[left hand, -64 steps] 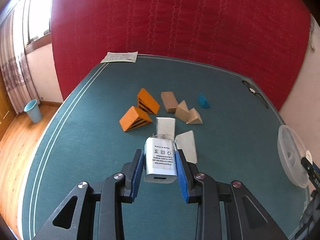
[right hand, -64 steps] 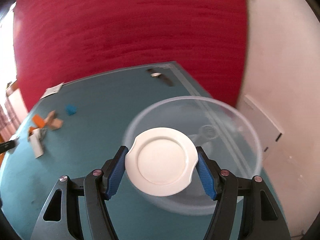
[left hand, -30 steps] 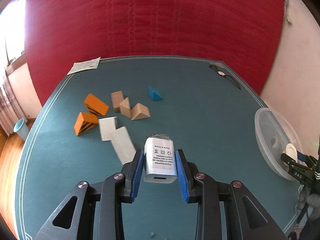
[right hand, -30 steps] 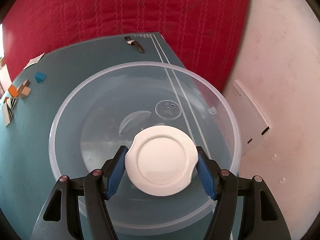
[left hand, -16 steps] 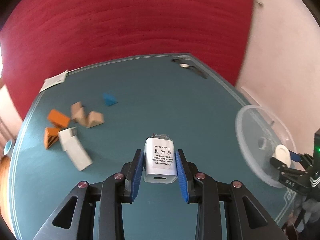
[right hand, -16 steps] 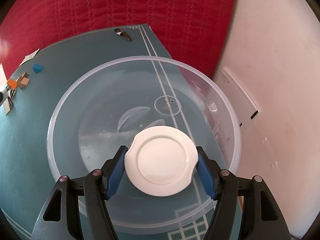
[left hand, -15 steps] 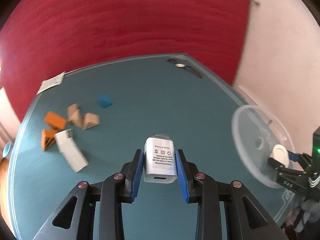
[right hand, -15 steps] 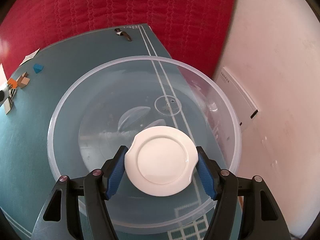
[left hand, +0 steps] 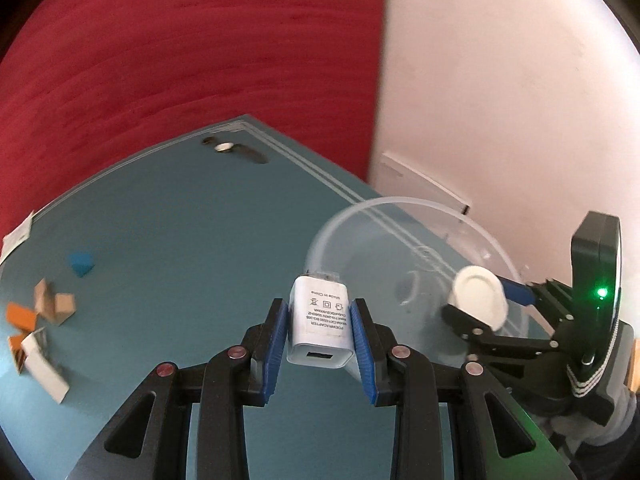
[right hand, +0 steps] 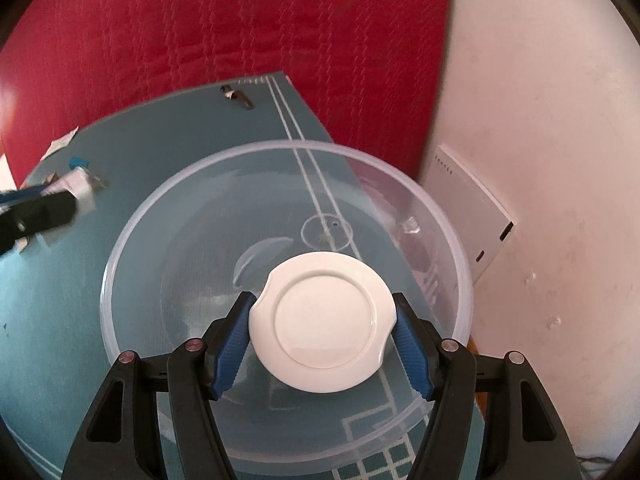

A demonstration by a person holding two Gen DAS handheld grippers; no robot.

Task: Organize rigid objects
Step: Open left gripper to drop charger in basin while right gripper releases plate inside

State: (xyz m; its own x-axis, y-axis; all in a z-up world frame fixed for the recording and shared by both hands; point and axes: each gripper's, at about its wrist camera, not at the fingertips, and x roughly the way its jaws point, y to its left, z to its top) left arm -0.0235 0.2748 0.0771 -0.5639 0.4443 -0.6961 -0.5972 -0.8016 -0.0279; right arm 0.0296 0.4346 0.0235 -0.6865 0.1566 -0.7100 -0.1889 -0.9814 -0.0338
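Gripping white power adapter (left hand: 320, 320), left gripper (left hand: 320, 342) approached clear bowl (left hand: 400, 206) | right view: right gripper (right hand: 322, 344) clamped white round disc (right hand: 322, 322) above the bowl's inside | risk: both grippers crowding one bowl could collide, jolting either object loose onto teal table (left hand: 180, 220).

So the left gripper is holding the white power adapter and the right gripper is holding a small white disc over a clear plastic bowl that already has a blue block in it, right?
Not quite. The right wrist view shows the clear plastic bowl holds no block; the blue block lies on the teal table. The left gripper does hold the white power adapter, and the right gripper holds the small white disc over the bowl.
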